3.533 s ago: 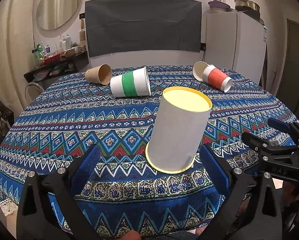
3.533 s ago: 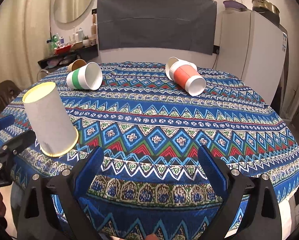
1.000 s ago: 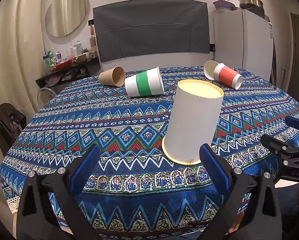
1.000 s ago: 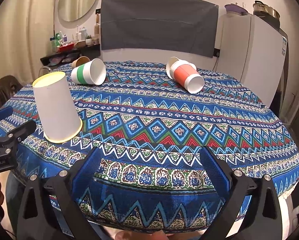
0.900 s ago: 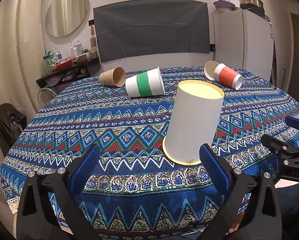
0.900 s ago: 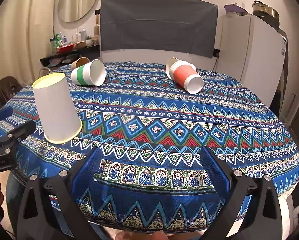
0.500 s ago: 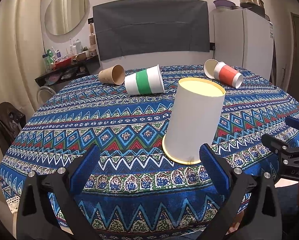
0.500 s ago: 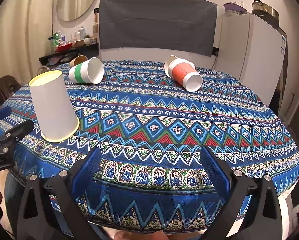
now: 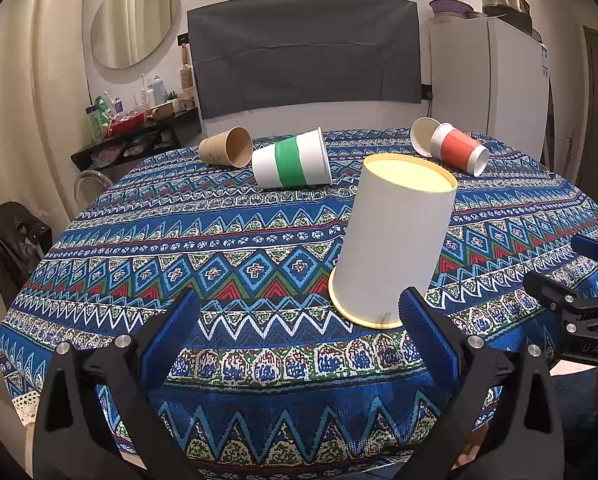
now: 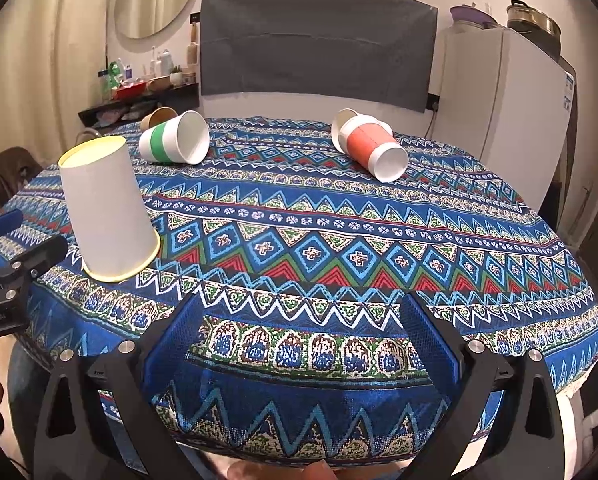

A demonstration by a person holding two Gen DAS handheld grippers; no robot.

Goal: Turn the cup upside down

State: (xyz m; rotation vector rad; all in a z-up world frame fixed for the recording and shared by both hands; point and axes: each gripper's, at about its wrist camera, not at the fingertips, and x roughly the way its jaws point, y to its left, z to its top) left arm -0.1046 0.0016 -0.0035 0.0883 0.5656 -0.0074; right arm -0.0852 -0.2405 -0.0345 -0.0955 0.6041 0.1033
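The left gripper [image 9: 299, 332] and the right gripper [image 10: 299, 332] are held spread wide and empty at the near edge of the patterned tablecloth [image 10: 339, 248]. Just ahead of the left gripper's right finger, the white cup [image 9: 395, 236] is seen upside down. Farther off, a green-banded cup [image 9: 293, 159], a brown cup [image 9: 225, 152] and a red cup [image 10: 371, 144] are lying on their sides.

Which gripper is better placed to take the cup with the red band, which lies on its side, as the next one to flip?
Right, probably. The red cup lies ahead of the right gripper, which is open. From the left gripper it lies far right, behind the flipped cup.
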